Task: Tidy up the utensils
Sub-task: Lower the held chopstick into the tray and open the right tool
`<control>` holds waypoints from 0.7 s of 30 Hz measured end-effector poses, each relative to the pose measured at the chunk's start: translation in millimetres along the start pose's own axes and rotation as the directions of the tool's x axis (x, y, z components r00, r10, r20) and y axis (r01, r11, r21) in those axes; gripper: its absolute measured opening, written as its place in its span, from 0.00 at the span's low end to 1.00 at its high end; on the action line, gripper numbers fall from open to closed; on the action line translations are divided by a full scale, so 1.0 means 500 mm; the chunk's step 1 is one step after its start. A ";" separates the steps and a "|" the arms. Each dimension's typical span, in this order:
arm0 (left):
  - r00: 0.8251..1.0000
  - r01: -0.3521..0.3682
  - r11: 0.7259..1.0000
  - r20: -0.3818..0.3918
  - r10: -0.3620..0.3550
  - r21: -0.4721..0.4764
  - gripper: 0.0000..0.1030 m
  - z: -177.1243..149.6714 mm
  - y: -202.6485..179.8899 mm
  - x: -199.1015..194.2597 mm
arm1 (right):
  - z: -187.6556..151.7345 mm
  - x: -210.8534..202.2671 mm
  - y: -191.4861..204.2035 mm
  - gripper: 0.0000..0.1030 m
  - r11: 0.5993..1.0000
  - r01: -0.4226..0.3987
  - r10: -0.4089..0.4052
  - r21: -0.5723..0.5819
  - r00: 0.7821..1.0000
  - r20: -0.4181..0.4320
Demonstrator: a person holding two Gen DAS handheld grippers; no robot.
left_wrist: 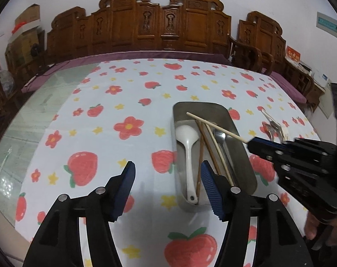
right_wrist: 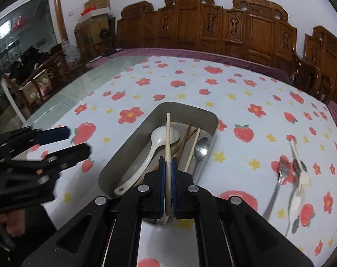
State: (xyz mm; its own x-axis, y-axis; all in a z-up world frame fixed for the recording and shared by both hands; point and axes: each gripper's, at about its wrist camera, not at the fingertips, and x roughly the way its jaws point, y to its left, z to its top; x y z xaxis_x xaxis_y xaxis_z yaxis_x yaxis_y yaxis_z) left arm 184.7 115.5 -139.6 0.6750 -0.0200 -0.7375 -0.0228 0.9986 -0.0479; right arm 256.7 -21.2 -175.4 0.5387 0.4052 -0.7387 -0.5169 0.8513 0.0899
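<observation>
A metal tray (left_wrist: pixel 241 146) (right_wrist: pixel 128 153) lies on the strawberry tablecloth. In it lie a white spoon (left_wrist: pixel 187 146) (right_wrist: pixel 153 149), brown chopsticks (left_wrist: pixel 200 153) (right_wrist: pixel 184 138), a pale chopstick (left_wrist: pixel 219 153) (right_wrist: pixel 193 149) and a metal spoon (left_wrist: pixel 220 136) (right_wrist: pixel 201 148). My right gripper (right_wrist: pixel 167 162) (left_wrist: pixel 251 143) is shut on a pale chopstick (right_wrist: pixel 167 138) (left_wrist: pixel 215 126) held over the tray. My left gripper (left_wrist: pixel 167 173) (right_wrist: pixel 66 142) is open and empty, near the tray's near end.
A metal fork (right_wrist: pixel 277 184), a white plastic fork (right_wrist: pixel 299 191) and a small spoon (right_wrist: pixel 298 160) lie on the cloth right of the tray; they show blurred in the left wrist view (left_wrist: pixel 273 126). Carved wooden chairs (left_wrist: pixel 159 24) line the table's far side.
</observation>
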 end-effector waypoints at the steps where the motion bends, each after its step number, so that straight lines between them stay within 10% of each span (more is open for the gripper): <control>1: 1.000 -0.003 1.000 0.001 0.003 -0.003 0.59 0.000 0.003 -0.002 | 0.004 0.010 0.002 0.06 1.000 0.004 -0.004 0.003 1.000 -0.005; 21: 1.000 -0.020 1.000 0.010 0.020 -0.002 0.75 0.000 0.004 -0.017 | 0.002 0.063 -0.030 0.10 0.983 -0.136 0.142 0.119 0.989 -0.040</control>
State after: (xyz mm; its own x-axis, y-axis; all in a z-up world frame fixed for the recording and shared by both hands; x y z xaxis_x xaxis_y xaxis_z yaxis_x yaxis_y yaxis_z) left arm 178.8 117.7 -133.5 0.6821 0.0003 -0.7313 -0.0376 0.9987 -0.0346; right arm 282.1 -21.0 -199.1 0.4327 0.5083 -0.7446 -0.5027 0.8217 0.2687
